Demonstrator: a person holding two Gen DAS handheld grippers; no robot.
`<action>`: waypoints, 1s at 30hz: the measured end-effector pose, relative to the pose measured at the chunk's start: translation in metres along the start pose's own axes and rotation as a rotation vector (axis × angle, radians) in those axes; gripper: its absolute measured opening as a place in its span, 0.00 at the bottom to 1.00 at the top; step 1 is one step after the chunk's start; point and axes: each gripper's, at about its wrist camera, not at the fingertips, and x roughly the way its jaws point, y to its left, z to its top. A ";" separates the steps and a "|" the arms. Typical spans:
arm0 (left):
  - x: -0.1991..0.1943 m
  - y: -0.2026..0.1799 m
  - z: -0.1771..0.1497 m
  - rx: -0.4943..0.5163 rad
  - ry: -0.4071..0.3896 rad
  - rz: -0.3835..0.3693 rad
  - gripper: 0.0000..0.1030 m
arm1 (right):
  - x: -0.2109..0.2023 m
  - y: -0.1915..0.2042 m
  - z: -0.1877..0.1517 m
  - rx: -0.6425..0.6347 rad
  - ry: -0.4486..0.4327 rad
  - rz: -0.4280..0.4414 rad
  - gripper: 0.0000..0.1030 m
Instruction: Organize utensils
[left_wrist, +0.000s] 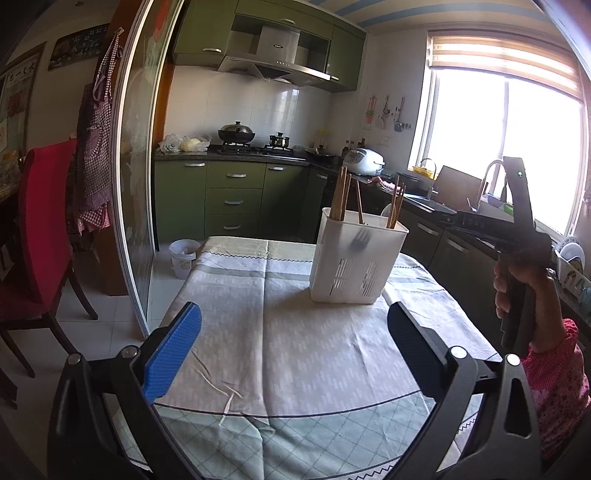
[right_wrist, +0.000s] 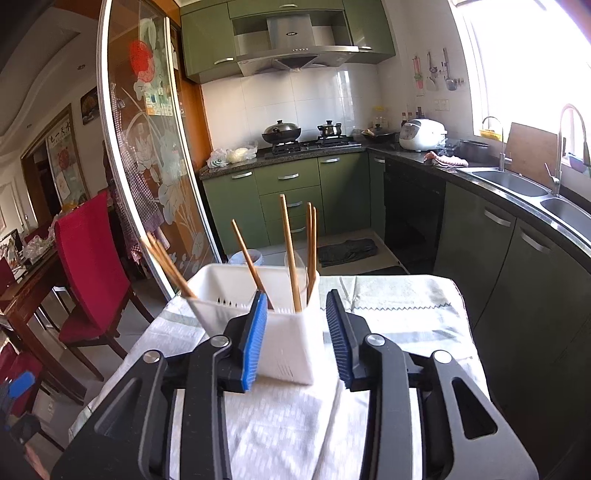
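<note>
A white plastic utensil holder (left_wrist: 356, 258) stands upright on the cloth-covered table (left_wrist: 266, 332). Several wooden chopsticks (left_wrist: 341, 192) stick up out of it, and a dark fork shape shows through its wall. My left gripper (left_wrist: 295, 328) is open and empty, low over the near part of the table, well short of the holder. In the right wrist view the holder (right_wrist: 280, 332) sits just past my right gripper (right_wrist: 297, 314), which is open and empty, with chopsticks (right_wrist: 290, 254) rising above it. The right gripper's body (left_wrist: 517, 229) shows at the right, raised above the table.
A red chair (left_wrist: 40, 236) and a glass sliding door (left_wrist: 133, 184) stand left of the table. A small white bin (left_wrist: 183, 256) is on the floor beyond the table. Green kitchen cabinets, a stove with pots (right_wrist: 282, 131), and a sink (right_wrist: 517, 181) line the far and right walls.
</note>
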 end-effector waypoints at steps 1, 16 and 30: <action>0.000 -0.003 -0.002 0.010 0.005 -0.006 0.93 | -0.010 -0.002 -0.013 0.004 -0.001 -0.005 0.48; -0.045 -0.062 -0.004 0.116 -0.078 -0.066 0.93 | -0.165 0.018 -0.125 -0.043 -0.118 -0.049 0.96; -0.069 -0.067 -0.022 0.128 -0.068 -0.016 0.93 | -0.195 0.033 -0.130 -0.075 -0.195 -0.111 0.96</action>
